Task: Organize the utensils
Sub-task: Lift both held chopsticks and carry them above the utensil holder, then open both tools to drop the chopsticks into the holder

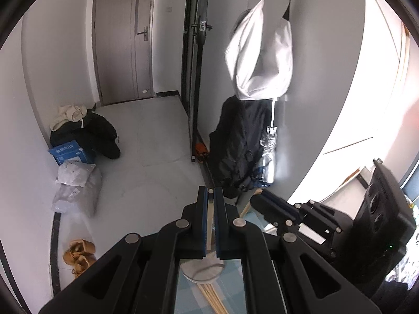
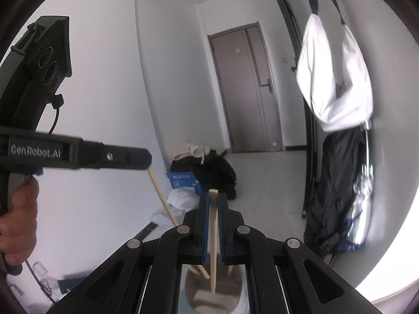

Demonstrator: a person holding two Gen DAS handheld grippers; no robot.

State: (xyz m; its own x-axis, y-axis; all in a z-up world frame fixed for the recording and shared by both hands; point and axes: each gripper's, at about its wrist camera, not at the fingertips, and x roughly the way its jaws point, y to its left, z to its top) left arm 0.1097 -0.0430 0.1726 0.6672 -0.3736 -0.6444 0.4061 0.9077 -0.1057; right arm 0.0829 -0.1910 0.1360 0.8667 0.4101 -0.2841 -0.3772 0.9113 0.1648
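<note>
In the left wrist view my left gripper point(image 1: 210, 192) is shut on a pale wooden chopstick point(image 1: 210, 222), which runs down between the fingers. Under it I see a round grey metal holder point(image 1: 203, 270) on a teal surface point(image 1: 188, 298). More pale sticks point(image 1: 213, 298) lie on that surface. My right gripper point(image 2: 213, 196) is shut on a second chopstick point(image 2: 214, 235), whose lower end hangs over the holder's mouth point(image 2: 222, 298). The left gripper point(image 2: 148, 161) shows at the left there. Its chopstick point(image 2: 162, 198) slants down toward the holder. The right gripper point(image 1: 258, 198) also appears beside the left one.
A white bag point(image 1: 259, 57) hangs over a dark jacket point(image 1: 238, 146) on the right wall. Dark clothes point(image 1: 89, 133), a blue box point(image 1: 69, 153) and plastic bags point(image 1: 77, 183) lie on the floor by the left wall. A grey door point(image 1: 123, 39) stands behind. A hand point(image 2: 18, 209) holds the left gripper.
</note>
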